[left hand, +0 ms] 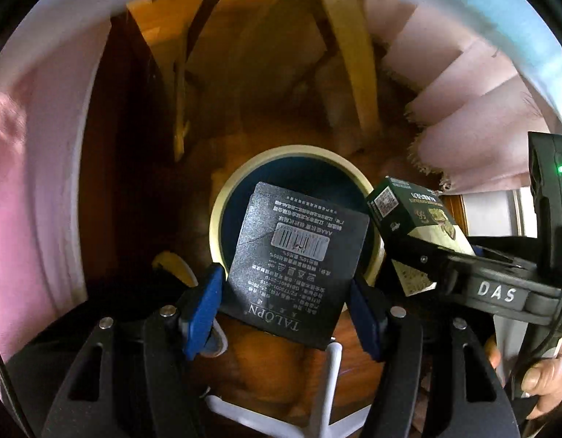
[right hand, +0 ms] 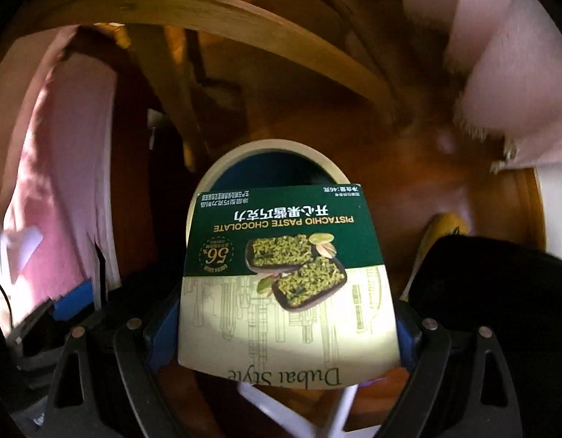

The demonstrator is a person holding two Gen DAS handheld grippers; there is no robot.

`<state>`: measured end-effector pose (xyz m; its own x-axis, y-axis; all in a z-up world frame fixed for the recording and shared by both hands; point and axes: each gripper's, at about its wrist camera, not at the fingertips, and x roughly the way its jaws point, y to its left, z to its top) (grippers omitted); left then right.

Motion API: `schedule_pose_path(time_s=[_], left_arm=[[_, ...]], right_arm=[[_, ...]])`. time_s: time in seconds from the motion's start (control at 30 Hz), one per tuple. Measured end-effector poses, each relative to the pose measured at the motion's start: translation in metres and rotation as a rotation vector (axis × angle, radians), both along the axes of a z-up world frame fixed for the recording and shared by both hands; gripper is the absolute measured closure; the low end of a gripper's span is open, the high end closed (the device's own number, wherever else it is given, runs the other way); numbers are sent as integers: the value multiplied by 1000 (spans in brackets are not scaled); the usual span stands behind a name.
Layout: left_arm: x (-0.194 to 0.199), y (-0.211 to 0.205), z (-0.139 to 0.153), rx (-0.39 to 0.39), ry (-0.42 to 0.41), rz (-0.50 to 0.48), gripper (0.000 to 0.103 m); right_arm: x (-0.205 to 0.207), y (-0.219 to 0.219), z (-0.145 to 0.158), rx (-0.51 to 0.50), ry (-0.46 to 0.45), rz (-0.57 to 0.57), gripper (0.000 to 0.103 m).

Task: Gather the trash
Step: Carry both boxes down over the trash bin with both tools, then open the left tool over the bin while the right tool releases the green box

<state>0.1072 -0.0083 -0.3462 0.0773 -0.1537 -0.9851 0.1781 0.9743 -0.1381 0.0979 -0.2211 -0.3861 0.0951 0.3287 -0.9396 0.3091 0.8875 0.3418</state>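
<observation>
The left gripper (left hand: 286, 292) points down over a round bin (left hand: 222, 215) with a cream rim and a dark blue inside, standing on a brown wooden floor (left hand: 142, 182). Its jaws, with blue pads (left hand: 204, 310), are closed on the side edges of a flat black packet (left hand: 297, 262) printed with white text, a barcode label and the word TALOPN; the packet hangs tilted over the bin's opening, its upper corner above the blue interior. Just to its right the right gripper (left hand: 423, 266), marked DAS on its black body, comes in from the side with a green and cream chocolate box (left hand: 412, 219) clamped in its jaws, the box's green end reaching toward the bin's rim. A hand (left hand: 543, 376) grips that tool at the lower right edge. In the right wrist view the same box (right hand: 284, 281), labelled pistachio paste chocolate and Dubai Style, fills the centre, held by its two side edges between the jaws of the right gripper (right hand: 288, 325), with the bin (right hand: 266, 153) right behind and below it. Pink cloth (left hand: 463, 116) with a frayed edge hangs at the right and more pink fabric at the left; pale wooden furniture legs (left hand: 353, 73) stand beyond the bin
</observation>
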Motion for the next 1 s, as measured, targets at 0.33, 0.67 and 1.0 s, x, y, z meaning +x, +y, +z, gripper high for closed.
schedule_pose_path(time_s=[0.33,0.67,1.0], left_arm=[[17,20,-21,-90,79,101,32],[17,21,-25,-74,81,120,5],[17,28,-26,-95,78,130,5]], right_arm=[[10,-11,-20,169,38,-134,9],[11,-6,-24,189,62,-116,8],[12,-4,-29,179,68,-124,8]])
